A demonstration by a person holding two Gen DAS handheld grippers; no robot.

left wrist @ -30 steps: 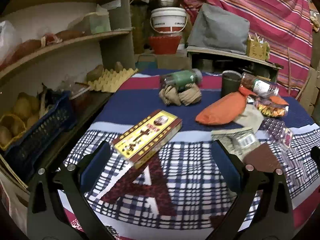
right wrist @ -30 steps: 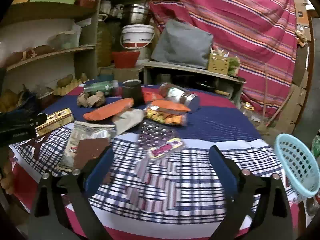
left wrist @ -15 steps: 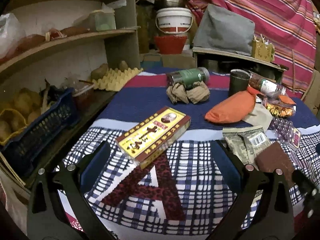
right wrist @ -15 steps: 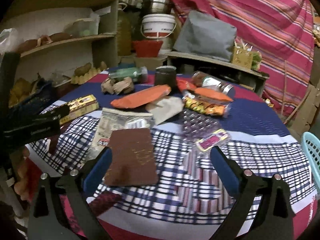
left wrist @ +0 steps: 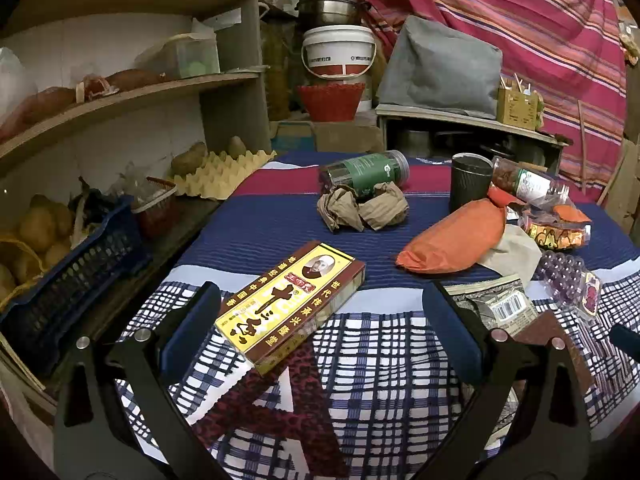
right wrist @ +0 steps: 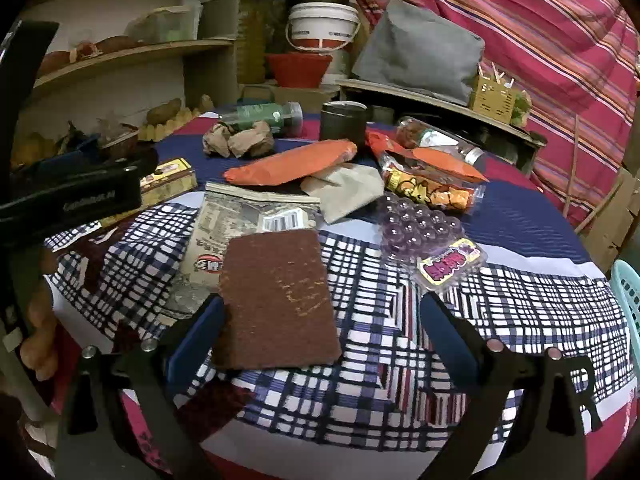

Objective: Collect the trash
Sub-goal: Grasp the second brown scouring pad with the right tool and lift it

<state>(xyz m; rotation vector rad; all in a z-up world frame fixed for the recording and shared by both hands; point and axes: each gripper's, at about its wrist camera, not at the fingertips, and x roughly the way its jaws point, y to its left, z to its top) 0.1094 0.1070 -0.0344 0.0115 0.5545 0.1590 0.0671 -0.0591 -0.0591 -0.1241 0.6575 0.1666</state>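
Left wrist view first: my left gripper hangs with its jaws spread wide and nothing between the pads. Its left finger sits just beside the near end of a yellow and maroon box that lies flat on the checked cloth of the counter; I cannot tell whether the pad touches the box. Beyond the box lie two crumpled brown paper wads, with a green-labelled jar on its side just behind them. To the right is an orange packet, a dark cup standing upright, and a clear bottle tipped over (its far end is lost behind the wrappers). A dark blue tip at the right edge is cut off; I take it for part of the other gripper but cannot be sure.

On the right wrist view, my right gripper is likewise spread and empty, its fingers on either side of the near end of a flat brown sheet. That sheet overlaps a printed foil bag, hiding most of its lower half. Right of them lies a clear tray of purple balls, and behind that a yellow and orange snack wrapper. A turquoise basket is clipped by the right edge, off the counter.
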